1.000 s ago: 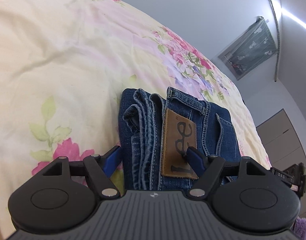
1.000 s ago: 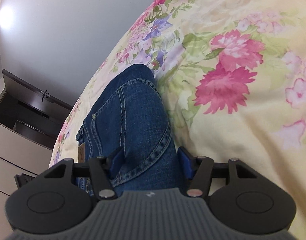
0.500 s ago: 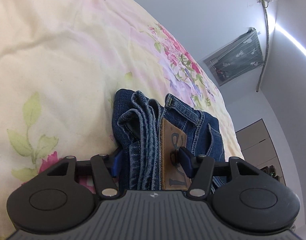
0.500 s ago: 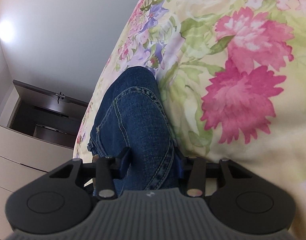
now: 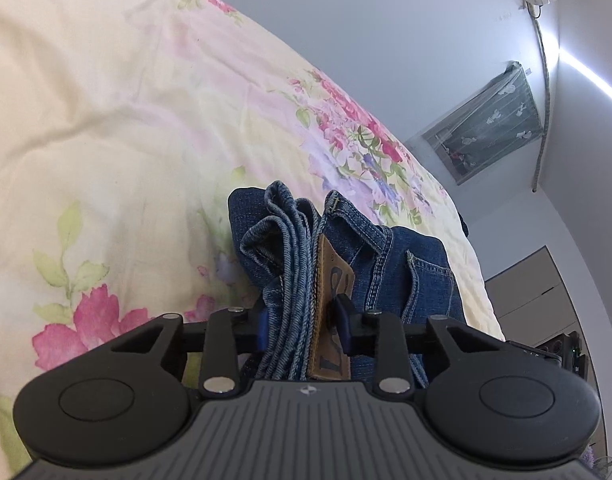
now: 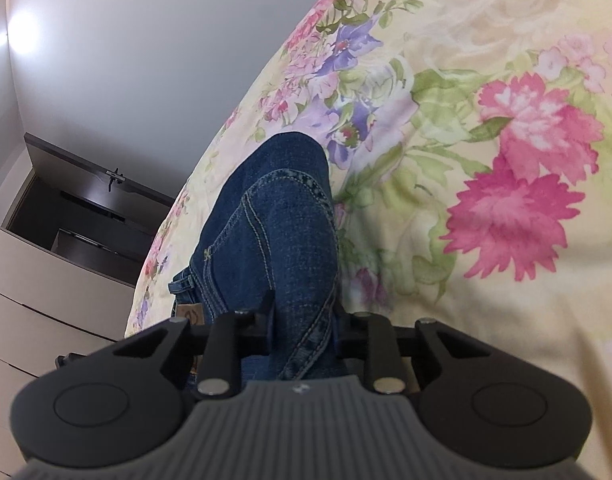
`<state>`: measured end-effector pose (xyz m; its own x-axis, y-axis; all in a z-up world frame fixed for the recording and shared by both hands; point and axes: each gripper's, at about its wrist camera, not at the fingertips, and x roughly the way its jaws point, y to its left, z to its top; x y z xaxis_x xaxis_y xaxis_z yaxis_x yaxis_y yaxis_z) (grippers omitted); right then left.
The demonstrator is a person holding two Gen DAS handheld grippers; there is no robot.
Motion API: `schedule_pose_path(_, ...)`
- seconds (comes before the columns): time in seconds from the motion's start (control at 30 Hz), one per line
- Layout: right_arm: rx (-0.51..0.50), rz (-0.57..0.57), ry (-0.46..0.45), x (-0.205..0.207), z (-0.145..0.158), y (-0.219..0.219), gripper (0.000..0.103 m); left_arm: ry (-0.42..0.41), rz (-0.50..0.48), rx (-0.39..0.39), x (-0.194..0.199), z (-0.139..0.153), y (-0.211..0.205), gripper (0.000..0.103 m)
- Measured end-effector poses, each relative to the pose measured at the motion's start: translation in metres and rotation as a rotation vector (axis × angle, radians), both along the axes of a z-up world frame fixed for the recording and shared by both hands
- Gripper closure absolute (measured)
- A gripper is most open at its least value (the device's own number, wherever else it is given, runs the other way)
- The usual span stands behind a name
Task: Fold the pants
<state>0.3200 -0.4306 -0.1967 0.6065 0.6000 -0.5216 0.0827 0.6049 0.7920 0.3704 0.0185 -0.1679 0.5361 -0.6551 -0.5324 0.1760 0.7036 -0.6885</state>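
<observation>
Folded blue jeans (image 5: 385, 264) lie on a floral bed sheet (image 5: 126, 120). In the left wrist view my left gripper (image 5: 302, 322) is closing on the stacked hems and waistband. Its blue pads press the denim layers and the brown leather patch (image 5: 333, 276) from both sides. In the right wrist view my right gripper (image 6: 303, 320) is closing on the folded end of the jeans (image 6: 274, 216). The denim is squeezed between its pads, and the leather patch (image 6: 190, 314) shows at the far left edge of the bundle.
The sheet (image 6: 485, 120) spreads wide to the left of the left gripper and to the right of the right one. Beyond the bed are a curtained window (image 5: 485, 128), a grey wardrobe (image 5: 537, 300) and pale drawers (image 6: 46, 280) below a dark cabinet (image 6: 86, 208).
Both pairs of jaws have narrowed from wide open onto the jeans. The denim stack is now pinched tighter and stands bunched. Both views have lifted a little.
</observation>
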Motion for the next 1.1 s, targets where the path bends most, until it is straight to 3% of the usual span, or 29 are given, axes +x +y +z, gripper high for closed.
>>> schedule_pose_path(0.33,0.008,0.013,-0.043,-0.046,0.067,0.018,0.084,-0.05,-0.018,0.056,-0.044,0.077,0.007,0.069)
schedule_pose_path(0.63,0.062,0.068,-0.1,-0.105,0.124,0.074,0.084,-0.087,0.0,0.138,-0.108,0.159,0.055,0.069)
schedule_pose_path(0.93,0.203,0.138,-0.116,-0.126,0.147,0.166,0.084,-0.115,0.02,0.285,-0.157,0.234,0.126,0.07)
schedule_pose_path(1.1,0.264,0.17,-0.101,-0.119,0.141,0.229,0.084,-0.092,0.056,0.339,-0.159,0.241,0.174,0.07)
